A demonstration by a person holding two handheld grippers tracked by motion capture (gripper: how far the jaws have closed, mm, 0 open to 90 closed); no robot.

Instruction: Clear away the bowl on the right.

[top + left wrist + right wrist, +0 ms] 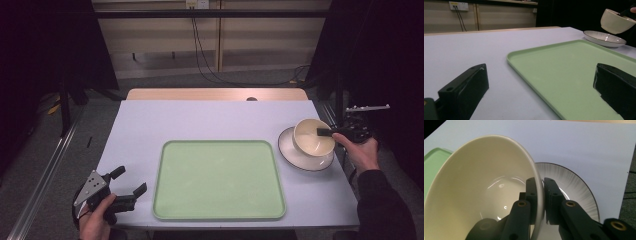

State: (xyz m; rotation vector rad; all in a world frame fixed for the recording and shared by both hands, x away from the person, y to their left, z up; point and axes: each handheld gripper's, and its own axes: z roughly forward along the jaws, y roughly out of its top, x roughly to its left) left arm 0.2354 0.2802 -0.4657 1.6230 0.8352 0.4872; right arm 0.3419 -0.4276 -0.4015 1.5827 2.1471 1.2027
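High view: right gripper (325, 132) clamps bowl (312, 137) rim at frame right (lifted above plate (292, 152)); left gripper (131, 182) jaws apart, lower left.

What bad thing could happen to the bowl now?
1. The right tool pinches the cream bowl only by its thin rim, one jaw inside and one outside. The bowl hangs tilted in the air, so it might slip out.
2. The plate sits right under it. If the bowl drops, it could hit and chip both.
3. The green tray has a raised edge; a low-carried bowl might bump it.
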